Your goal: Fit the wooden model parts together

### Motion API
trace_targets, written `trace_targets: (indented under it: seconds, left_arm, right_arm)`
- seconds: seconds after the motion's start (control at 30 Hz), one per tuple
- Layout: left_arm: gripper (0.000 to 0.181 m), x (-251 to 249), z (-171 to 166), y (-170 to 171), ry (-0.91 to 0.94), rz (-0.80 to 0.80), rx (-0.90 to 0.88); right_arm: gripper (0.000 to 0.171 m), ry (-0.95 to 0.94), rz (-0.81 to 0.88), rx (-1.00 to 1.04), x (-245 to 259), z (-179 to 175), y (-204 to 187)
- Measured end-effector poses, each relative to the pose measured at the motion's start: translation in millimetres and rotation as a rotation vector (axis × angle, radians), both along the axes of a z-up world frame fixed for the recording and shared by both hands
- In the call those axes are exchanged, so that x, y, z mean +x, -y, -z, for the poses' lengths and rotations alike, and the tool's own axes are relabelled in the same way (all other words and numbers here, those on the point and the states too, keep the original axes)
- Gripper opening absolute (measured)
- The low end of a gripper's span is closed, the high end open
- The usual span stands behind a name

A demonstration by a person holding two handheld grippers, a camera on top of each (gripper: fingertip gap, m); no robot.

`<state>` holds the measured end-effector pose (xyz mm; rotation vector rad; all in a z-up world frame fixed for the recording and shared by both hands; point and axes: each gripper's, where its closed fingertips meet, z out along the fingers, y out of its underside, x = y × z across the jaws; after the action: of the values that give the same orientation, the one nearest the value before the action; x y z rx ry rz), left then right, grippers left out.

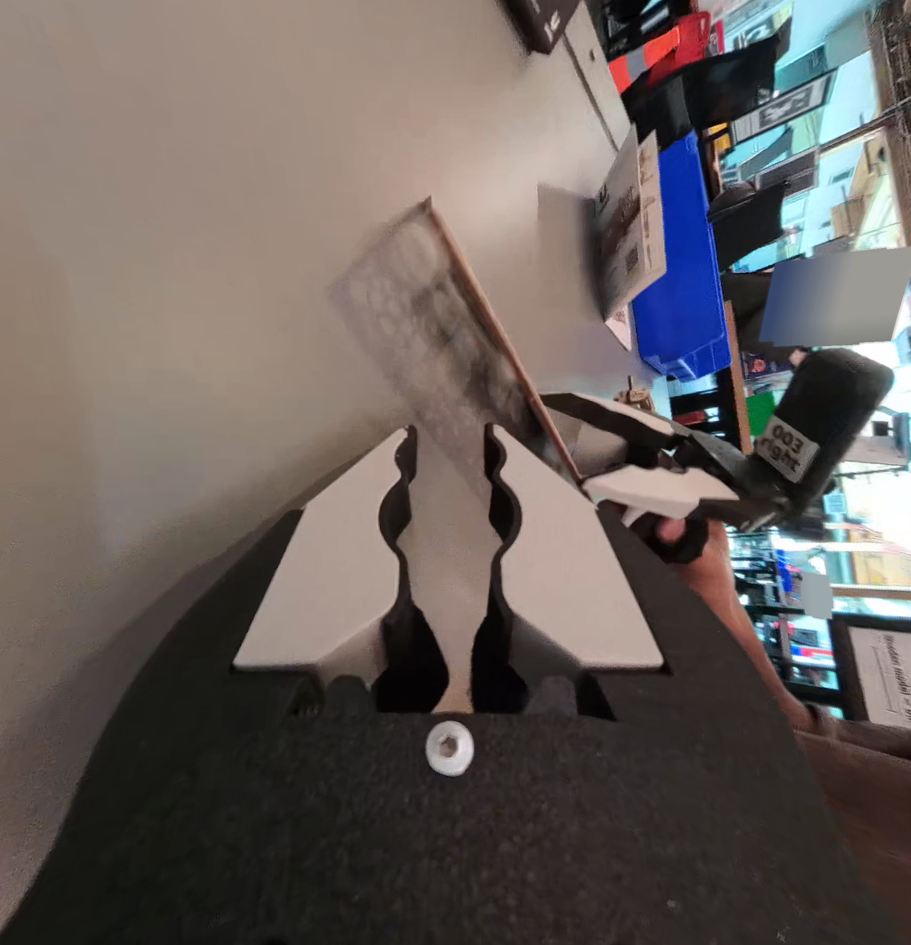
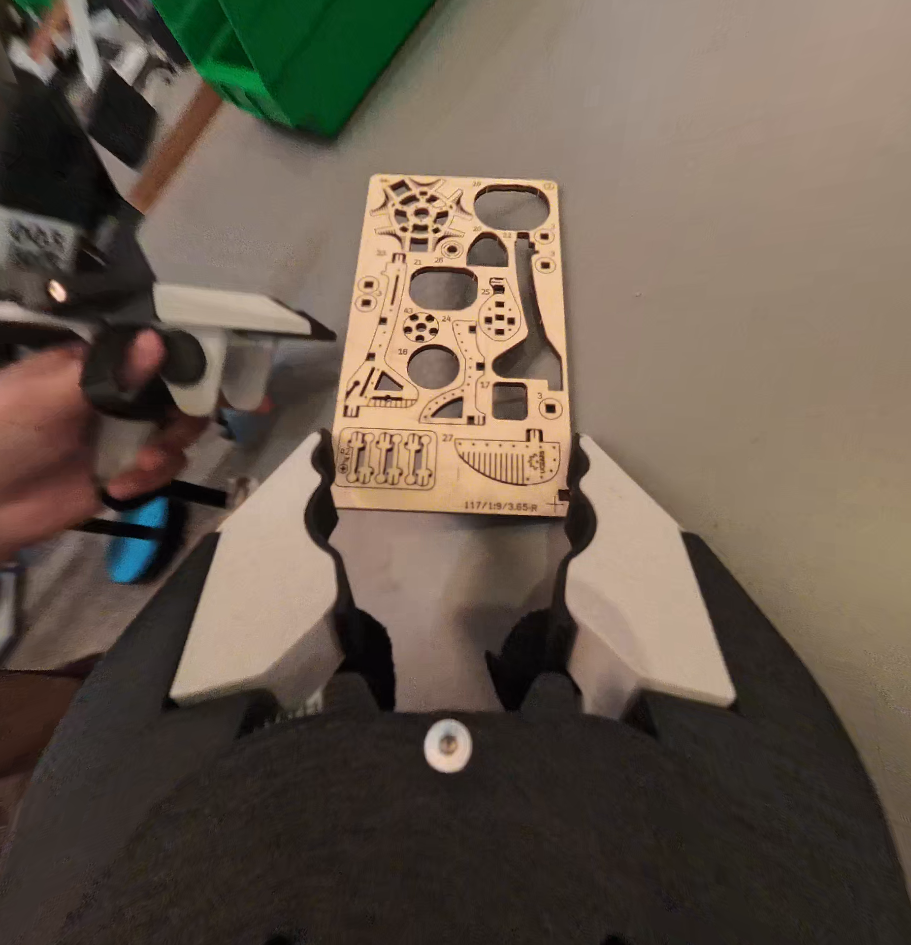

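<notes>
The right wrist view shows the wooden parts sheet (image 2: pixel 451 347) face-on, every cut-out sharp; the left wrist view shows the same sheet (image 1: pixel 438 327) edge-on and blurred. Grey worktop (image 2: pixel 750 255) lies beneath; a green bin (image 2: pixel 289 56) sits at its far edge. The left wrist view adds a blue crate (image 1: pixel 683 255) and cluttered shelves beyond. The sheet is pale plywood, laser-cut, with several parts already removed. The right hand-held gripper (image 2: pixel 448 475) clamps the sheet's near end between its fingers. The left hand-held gripper (image 1: pixel 448 450) stands narrowly parted, holding nothing.
</notes>
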<state>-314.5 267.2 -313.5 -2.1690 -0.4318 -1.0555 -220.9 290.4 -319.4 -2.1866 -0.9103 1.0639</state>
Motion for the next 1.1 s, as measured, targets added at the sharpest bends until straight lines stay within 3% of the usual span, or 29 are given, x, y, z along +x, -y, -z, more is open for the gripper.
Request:
trace_targets:
  seconds: [0.13, 0.23, 0.3, 0.4, 0.53, 0.63, 0.77, 0.87, 1.1]
  left_arm:
    - [0.035, 23.7, -11.9, -7.8, 0.134, 0.033, 0.041]
    - [0.033, 31.1, -18.4, -21.9, 0.204, 0.048, 0.055]
    - [0.007, 33.7, -9.1, -23.9, 0.151, 0.094, 0.022]
    - [0.002, 38.2, -18.3, -23.9, 0.122, 0.199, 0.108]
    - [0.0, 46.3, -33.9, -18.0, 0.094, 0.353, 0.255]
    - [0.0, 64.4, -38.1, -6.7, 0.13, 0.51, 0.321]
    - [0.001, 73.7, -38.6, -9.5, 0.117, 0.53, 0.351]
    - [0.001, 75.8, -38.2, -9.0, 0.096, 0.537, 0.357]
    - [0.001, 72.7, -32.6, -11.0, 0.11, 0.515, 0.326]
  right_arm:
    - [0.09, -0.066, -0.005, -0.081, 2.1, -4.2, 14.7]
    - [0.091, -0.032, -0.03, -0.042, 0.9, -2.0, 26.7]
    - [0.091, -0.006, -0.037, 0.006, 0.5, 0.4, 29.8]
    - [0.083, 0.029, -0.083, 0.098, 3.7, -1.0, 26.9]
    - [0.093, -0.124, -0.219, -0.029, 2.8, -17.6, 28.8]
    - [0.088, -0.089, -0.282, -0.058, -3.4, -5.3, 23.3]
    - [0.068, -0.028, -0.408, -0.046, -11.9, 1.1, 37.4]
    - [0.054, -0.036, -0.362, -0.065, -11.3, 2.8, 33.9]
    - [0.054, -0.004, -0.35, -0.031, -11.8, 5.8, 32.5]
